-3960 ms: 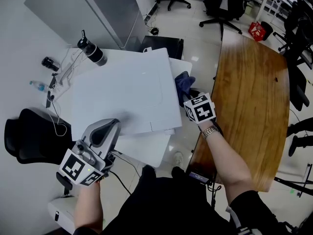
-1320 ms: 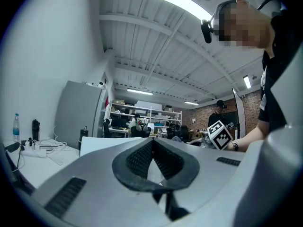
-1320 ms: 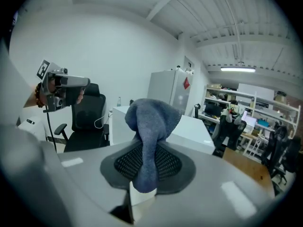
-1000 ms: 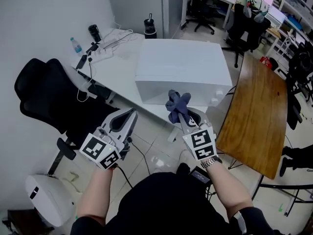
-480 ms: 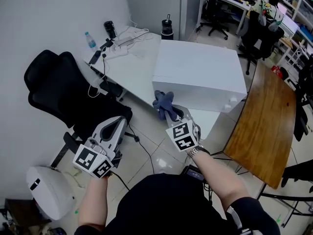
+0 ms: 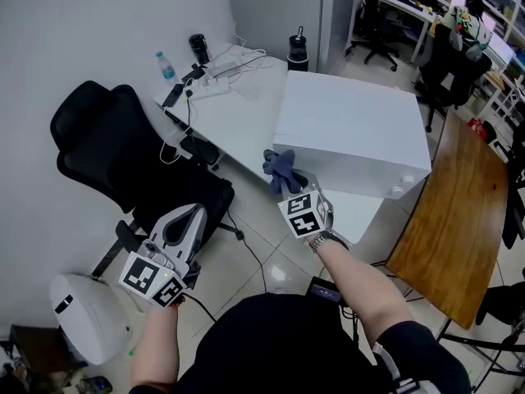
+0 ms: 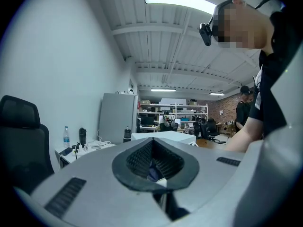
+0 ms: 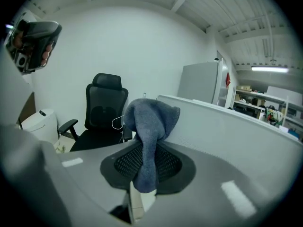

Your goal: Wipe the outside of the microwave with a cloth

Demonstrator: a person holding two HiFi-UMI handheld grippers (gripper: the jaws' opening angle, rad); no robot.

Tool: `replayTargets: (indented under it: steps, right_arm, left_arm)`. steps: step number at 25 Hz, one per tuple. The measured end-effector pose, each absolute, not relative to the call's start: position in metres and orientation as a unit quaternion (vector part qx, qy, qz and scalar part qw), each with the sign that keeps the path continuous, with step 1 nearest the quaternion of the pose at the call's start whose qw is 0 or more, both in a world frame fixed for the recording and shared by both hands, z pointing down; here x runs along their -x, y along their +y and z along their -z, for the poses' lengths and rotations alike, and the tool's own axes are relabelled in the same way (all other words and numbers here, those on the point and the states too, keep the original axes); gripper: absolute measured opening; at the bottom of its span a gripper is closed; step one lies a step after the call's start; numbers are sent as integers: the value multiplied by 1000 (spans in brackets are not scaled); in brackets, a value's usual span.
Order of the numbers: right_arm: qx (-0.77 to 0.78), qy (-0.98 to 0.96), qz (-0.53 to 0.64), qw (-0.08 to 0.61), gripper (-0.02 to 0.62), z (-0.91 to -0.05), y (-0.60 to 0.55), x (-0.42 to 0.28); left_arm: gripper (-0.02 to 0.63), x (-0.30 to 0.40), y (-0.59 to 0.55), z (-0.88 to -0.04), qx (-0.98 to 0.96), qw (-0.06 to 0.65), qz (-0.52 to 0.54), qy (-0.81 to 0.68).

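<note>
The white microwave (image 6: 353,130) stands on a white table (image 6: 225,109); its pale side wall (image 8: 222,131) fills the right of the right gripper view. My right gripper (image 6: 287,179) is shut on a grey-blue cloth (image 6: 279,167), whose bunched end (image 8: 149,126) sticks up out of the jaws, just short of the microwave's near left corner. My left gripper (image 6: 184,220) hangs low at the left over the floor, shut and with nothing in it (image 7: 154,162), pointing level toward the microwave (image 7: 163,136).
A black office chair (image 6: 123,154) stands left of the table. A bottle (image 6: 166,66), flasks (image 6: 298,43) and cables lie at the table's far end. A wooden table (image 6: 455,220) runs along the right. A white round bin (image 6: 82,318) sits bottom left.
Both grippers and the view have swung left around the microwave's corner. The right gripper carried the cloth from the front toward the left side. The left gripper stayed shut and drifted left.
</note>
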State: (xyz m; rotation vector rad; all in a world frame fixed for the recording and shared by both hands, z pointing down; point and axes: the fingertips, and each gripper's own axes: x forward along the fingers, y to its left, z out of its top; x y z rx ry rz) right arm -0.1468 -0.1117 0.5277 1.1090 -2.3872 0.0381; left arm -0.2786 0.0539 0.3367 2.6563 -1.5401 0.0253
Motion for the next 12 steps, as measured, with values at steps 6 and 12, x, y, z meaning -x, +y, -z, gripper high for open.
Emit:
replayTargets:
  steps: [6,12]
  right_arm:
    - [-422,-871,-34,248,64,-533,-128,146]
    - [-441,-863,-44,244,64,-536,-133,130]
  left_arm:
    - [5,287,47,-339,-863,38,-15,-503]
    - [5,281,37,-343,-869,42,-14,-493]
